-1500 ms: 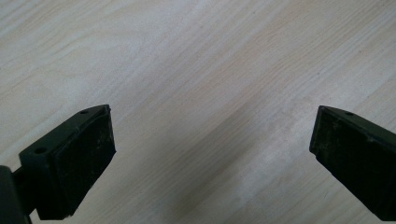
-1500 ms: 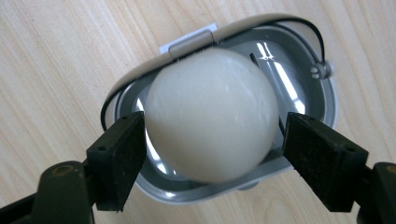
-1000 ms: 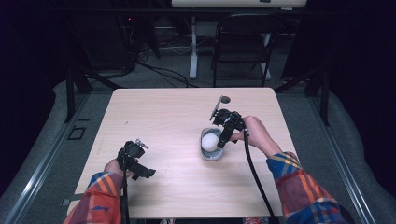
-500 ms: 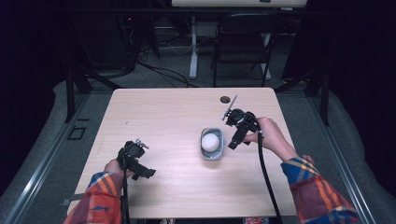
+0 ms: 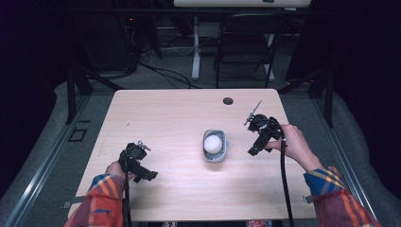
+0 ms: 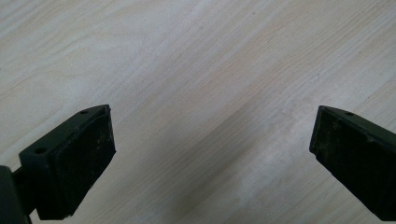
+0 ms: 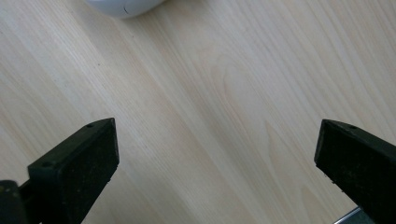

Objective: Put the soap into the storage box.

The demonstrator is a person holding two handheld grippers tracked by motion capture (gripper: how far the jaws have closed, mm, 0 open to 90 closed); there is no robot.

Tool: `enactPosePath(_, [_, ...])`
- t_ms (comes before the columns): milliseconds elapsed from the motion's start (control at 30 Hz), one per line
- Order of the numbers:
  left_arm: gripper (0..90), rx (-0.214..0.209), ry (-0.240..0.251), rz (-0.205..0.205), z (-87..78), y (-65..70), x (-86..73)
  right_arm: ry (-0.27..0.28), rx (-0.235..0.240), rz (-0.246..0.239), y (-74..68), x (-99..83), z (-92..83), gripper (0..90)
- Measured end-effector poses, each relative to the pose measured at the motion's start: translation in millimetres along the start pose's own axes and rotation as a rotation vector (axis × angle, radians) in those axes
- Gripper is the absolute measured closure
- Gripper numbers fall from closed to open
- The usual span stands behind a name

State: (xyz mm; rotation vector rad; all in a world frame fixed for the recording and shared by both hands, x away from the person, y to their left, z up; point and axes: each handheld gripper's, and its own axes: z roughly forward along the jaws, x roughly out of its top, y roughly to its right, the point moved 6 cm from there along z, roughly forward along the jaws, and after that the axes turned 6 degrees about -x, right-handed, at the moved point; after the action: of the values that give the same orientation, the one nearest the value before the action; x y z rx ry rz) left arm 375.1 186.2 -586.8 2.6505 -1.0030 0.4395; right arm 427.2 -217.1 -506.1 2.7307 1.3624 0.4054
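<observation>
Two claws are over a pale wooden counter [image 5: 165, 118], one in each of the person's hands. Near the middle of the high view, slightly right of centre, sits a small grey bowl [image 5: 215, 152] with a white ball [image 5: 213, 143] in it. The bowl is a rounded oblong whose long axis runs from the near edge of the counter toward the far edge, and the ball lies toward its far end. The ball is round, so it points no particular way.

The right claw [image 5: 254, 150] hangs to the right of the bowl, near it but apart from it, its black body tilted so that the tips point down and toward the lower left of the frame. Its jaws have just been opening and now stand wide, with nothing between them. In the right gripper view only bare wood grain lies between the two black pads, and a curved white edge, seemingly of the ball or bowl, shows at the top left of that frame.

The left claw [image 5: 150, 175] sits in the lower left of the high view, well apart from the bowl, tips pointing toward the lower right. Its jaws also stand wide over bare wood, holding nothing.

A dark round hole [image 5: 228, 100] marks the counter near its far edge.
</observation>
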Motion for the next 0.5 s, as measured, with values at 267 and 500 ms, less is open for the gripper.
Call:
enactPosePath(267, [0.0, -0.002, -0.001, -0.003, 0.4, 0.1, -0.1, -0.006, 0.012, 0.065, 9.5, -32.0, 6.5, 0.0])
enactPosePath(500, [0.0, -0.001, -0.001, -0.003, 0.5, 0.2, -0.1, -0.029, 0.007, 0.087, 12.1, -54.4, 10.7, 0.0])
